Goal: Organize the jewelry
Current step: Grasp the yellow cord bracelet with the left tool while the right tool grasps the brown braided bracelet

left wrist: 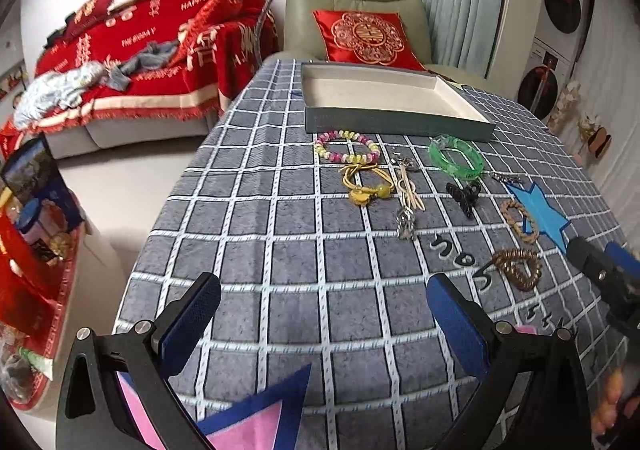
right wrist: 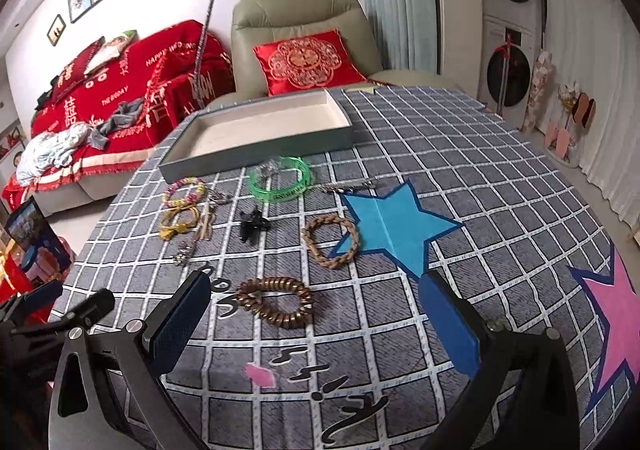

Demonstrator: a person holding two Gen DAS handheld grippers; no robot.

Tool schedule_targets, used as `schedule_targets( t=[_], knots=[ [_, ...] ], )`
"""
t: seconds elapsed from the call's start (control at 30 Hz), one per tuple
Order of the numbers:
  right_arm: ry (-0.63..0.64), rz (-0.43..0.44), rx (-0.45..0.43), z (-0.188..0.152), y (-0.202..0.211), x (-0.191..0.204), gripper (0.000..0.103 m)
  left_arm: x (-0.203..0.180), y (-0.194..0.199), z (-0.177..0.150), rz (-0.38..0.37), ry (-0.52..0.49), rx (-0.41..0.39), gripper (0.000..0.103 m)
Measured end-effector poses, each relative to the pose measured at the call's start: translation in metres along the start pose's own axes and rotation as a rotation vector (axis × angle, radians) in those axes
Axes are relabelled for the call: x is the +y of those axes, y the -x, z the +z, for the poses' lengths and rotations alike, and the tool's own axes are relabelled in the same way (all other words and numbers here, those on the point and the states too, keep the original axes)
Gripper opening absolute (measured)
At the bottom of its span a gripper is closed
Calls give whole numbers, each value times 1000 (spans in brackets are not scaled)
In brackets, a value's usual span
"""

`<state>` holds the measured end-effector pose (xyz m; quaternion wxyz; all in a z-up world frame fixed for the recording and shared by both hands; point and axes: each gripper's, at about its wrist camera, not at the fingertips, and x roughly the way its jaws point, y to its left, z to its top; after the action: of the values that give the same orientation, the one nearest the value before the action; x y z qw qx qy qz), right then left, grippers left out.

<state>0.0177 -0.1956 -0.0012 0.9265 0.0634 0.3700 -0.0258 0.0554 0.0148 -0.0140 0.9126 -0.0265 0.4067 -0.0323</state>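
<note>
An empty grey tray with a cream lining point(left wrist: 400, 121) point(right wrist: 224, 153) stands at the far side of the checked tablecloth. In front of it lie a pink and yellow bead bracelet point(left wrist: 347, 147) point(right wrist: 185, 191), a green bangle point(left wrist: 456, 158) point(right wrist: 280, 179), yellow hair ties point(left wrist: 362, 185) point(right wrist: 178, 223), a black claw clip point(left wrist: 464, 195) point(right wrist: 251, 228), a braided tan bracelet point(left wrist: 520, 219) point(right wrist: 331, 240) and a bronze coil bracelet point(left wrist: 518, 268) point(right wrist: 276, 300). My left gripper point(left wrist: 324, 326) is open and empty above the near cloth. My right gripper point(right wrist: 316, 320) is open and empty, just short of the coil bracelet.
A blue felt star point(right wrist: 394, 226) and a pink star point(right wrist: 616, 318) lie on the cloth at right. A silver keychain and hair sticks point(left wrist: 408, 201) lie mid-table. An armchair with a red cushion point(right wrist: 308, 61) stands behind the table, a red-covered sofa point(left wrist: 140, 49) at left.
</note>
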Motion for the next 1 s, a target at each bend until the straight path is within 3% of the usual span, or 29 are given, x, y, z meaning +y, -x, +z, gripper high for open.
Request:
schedule_targets(
  t=[0.13, 0.3, 0.6, 0.77, 1.0],
  knots=[
    [-18, -2, 49, 10, -13, -8, 103, 4, -13, 16, 3, 8, 28, 103],
    [-36, -4, 107, 21, -31, -16, 103, 11, -34, 34, -55, 50, 85, 103],
    [-36, 2, 233, 35, -73, -26, 103, 5, -76, 63, -105, 13, 154, 103],
    [-21, -1, 295, 38, -99, -27, 100, 4, -101, 73, -130, 13, 207, 90],
    [66, -51, 318, 43, -116, -19, 93, -5, -114, 83, -140, -25, 211, 90]
  ],
)
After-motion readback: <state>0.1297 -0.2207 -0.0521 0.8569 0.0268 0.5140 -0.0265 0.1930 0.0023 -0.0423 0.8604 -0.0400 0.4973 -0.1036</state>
